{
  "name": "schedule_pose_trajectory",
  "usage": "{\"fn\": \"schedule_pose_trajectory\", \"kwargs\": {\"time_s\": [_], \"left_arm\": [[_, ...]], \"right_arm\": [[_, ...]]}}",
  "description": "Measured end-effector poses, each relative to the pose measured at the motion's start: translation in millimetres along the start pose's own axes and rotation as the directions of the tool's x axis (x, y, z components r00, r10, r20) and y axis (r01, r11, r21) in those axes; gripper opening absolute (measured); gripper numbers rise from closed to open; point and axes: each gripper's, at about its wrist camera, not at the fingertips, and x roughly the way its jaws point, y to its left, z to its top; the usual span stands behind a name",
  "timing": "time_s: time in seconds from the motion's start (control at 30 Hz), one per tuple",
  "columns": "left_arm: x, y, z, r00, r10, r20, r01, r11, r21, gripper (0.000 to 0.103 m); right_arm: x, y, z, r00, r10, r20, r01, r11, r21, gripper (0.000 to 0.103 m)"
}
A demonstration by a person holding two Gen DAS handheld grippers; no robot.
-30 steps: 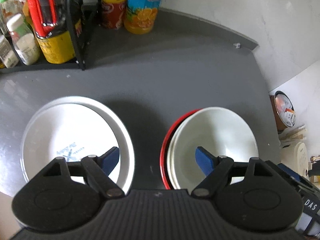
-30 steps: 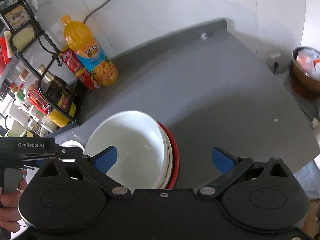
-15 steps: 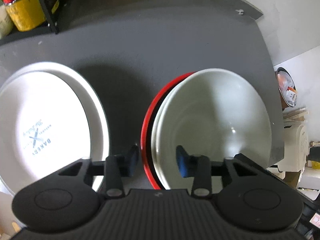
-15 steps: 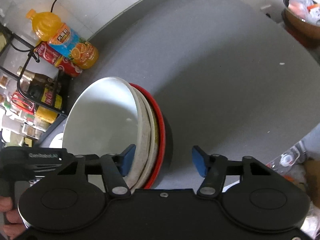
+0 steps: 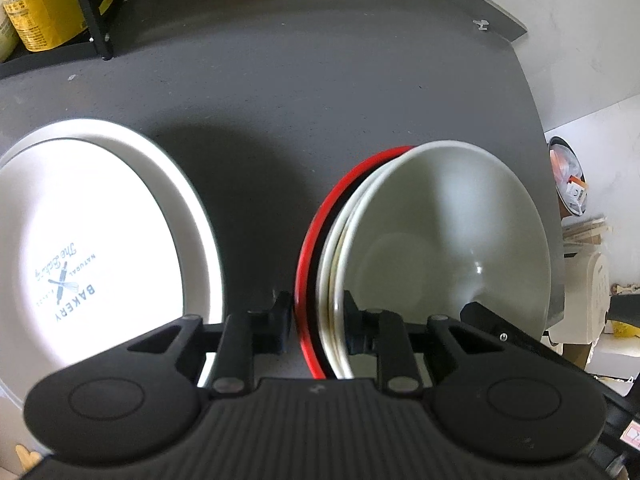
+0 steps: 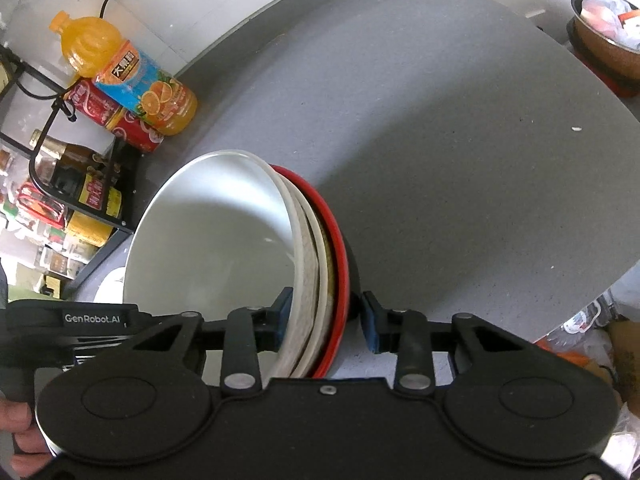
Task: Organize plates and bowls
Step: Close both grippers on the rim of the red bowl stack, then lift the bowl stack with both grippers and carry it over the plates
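A stack of nested bowls (image 5: 436,248), white ones inside a red-rimmed black one, sits on the grey counter (image 5: 320,92). My left gripper (image 5: 316,320) is shut on the stack's left rim. My right gripper (image 6: 326,322) clamps the stack's right rim (image 6: 320,280), one finger inside the top white bowl (image 6: 216,240), one outside the red rim. A white plate (image 5: 92,240) printed "BAKERY" lies on the counter left of the stack.
A black wire rack (image 6: 60,152) with bottles and cans stands at the back left. An orange juice bottle (image 6: 128,72) and a red can (image 6: 112,116) stand beside it. The counter edge runs at the right, with a metal bowl (image 6: 608,36) beyond it.
Both grippers went from wide open to closed on opposite rims of the bowl stack, and both have moved in closer to it.
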Motion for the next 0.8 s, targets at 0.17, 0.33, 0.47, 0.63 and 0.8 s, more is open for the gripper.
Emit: {"fn": "schedule_pose_trajectory", "kwargs": {"time_s": [0.17, 0.33, 0.47, 0.63, 0.8], "left_arm": [[-1.9, -3.4, -2.8, 1.000, -0.002, 0.004, 0.002, 1.000, 0.019, 0.023], [-9.1, -5.6, 0.2, 1.000, -0.018, 0.019, 0.018, 1.000, 0.021, 0.023], [-20.8, -7.3, 2.9, 0.999, -0.023, 0.031, 0.023, 1.000, 0.017, 0.023], [-34.7, -7.3, 5.5, 0.999, -0.029, 0.042, 0.028, 0.999, 0.021, 0.023], [-50.4, 3.6, 5.6, 0.997, -0.040, 0.063, 0.040, 0.999, -0.001, 0.023]], "right_arm": [[-2.0, 2.7, -0.3, 1.000, -0.009, 0.009, 0.009, 1.000, -0.016, 0.031], [-11.2, 7.5, 3.9, 0.999, -0.004, 0.035, 0.005, 1.000, -0.030, 0.031], [-19.0, 12.2, 9.6, 0.999, 0.001, 0.050, 0.001, 0.999, -0.036, 0.031], [-27.0, 19.6, 13.8, 0.998, 0.011, 0.061, -0.008, 0.999, -0.054, 0.031], [-32.8, 32.3, 15.6, 0.997, 0.029, 0.067, -0.022, 0.995, -0.098, 0.031]]}}
